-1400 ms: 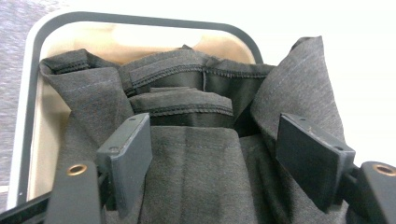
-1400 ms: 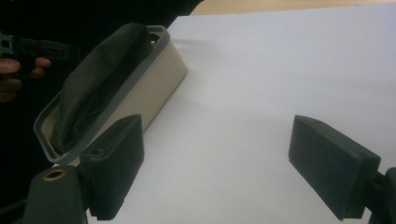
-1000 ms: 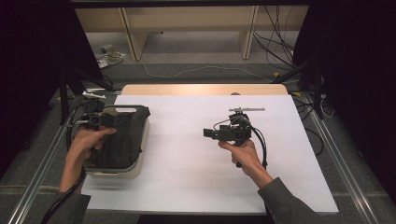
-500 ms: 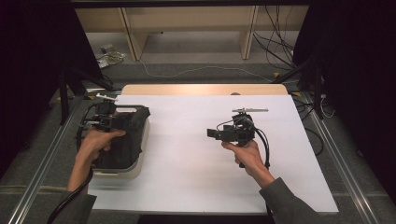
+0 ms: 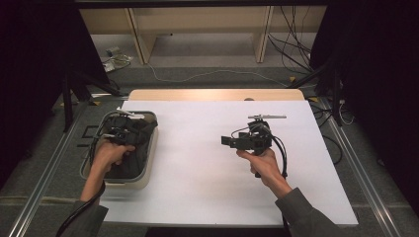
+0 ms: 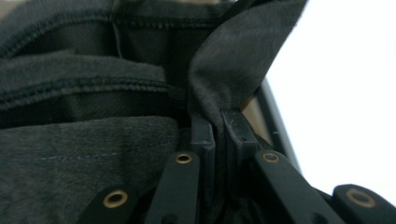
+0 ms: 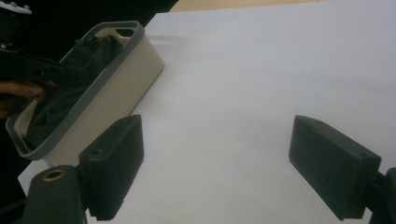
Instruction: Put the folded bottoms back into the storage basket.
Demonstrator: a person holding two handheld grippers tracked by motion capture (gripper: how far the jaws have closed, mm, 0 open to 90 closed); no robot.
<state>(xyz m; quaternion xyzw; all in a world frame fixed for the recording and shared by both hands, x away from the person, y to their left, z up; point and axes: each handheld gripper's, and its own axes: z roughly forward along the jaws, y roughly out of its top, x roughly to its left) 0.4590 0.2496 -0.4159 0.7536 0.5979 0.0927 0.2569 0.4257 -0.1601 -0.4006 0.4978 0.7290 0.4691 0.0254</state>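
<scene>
While the dark cloth sits bunched in the bin at the table's left edge, the lines run left to right:
Bin (image 5: 148, 170): cream, grey-rimmed
Dark cloth (image 6: 84, 154): inside the bin
Left tongs (image 6: 219, 135): pinched onto a cloth fold, which rises up from the jaws
Right tongs (image 7: 219, 168): wide apart, empty, well right of the bin, facing it
Nearer hand: left

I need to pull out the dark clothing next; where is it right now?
The dark clothing lies in the beige tub at the table's left side in the high view, a fold pinched by the left gripper.
</scene>
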